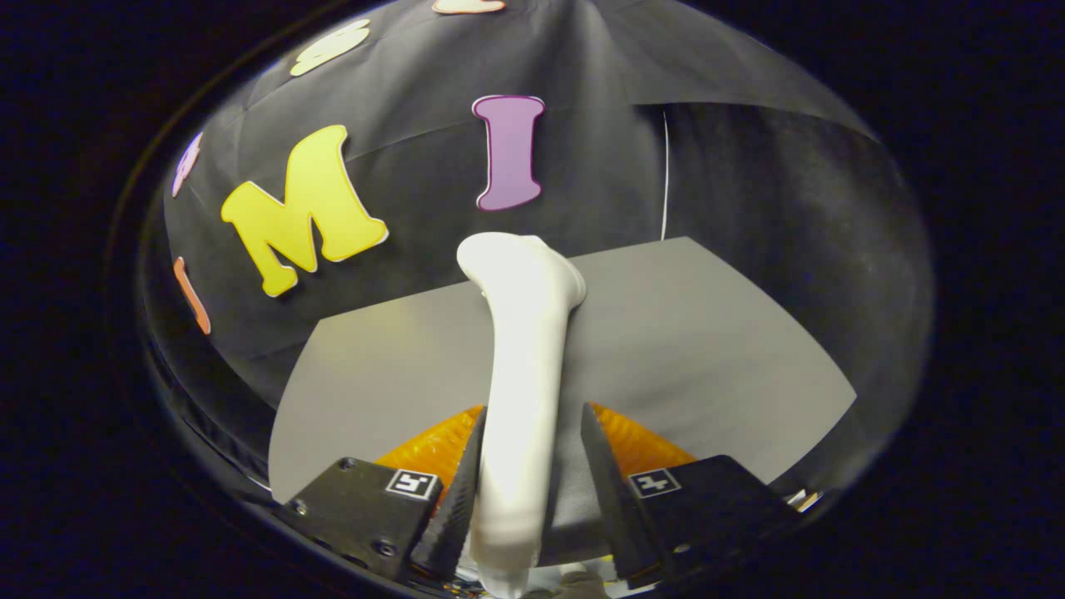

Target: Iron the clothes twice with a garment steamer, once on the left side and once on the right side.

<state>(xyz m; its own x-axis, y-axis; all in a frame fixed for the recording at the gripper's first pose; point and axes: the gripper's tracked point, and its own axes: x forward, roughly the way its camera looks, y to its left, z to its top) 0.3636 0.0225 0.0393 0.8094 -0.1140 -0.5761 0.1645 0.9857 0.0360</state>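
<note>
Gripper view, largest first: a flat grey tabletop (691, 349) spreads ahead, bare on both sides of the fingers out to its far edge against the black cloth wall and its right edge. Across it rises the white plastic garment steamer (524, 366), its handle between the gripper (532, 466) fingers and its wider head beyond them, near the far edge. The left finger (462, 491) touches the handle; the right seems slightly apart, so the grip is uncertain.
</note>
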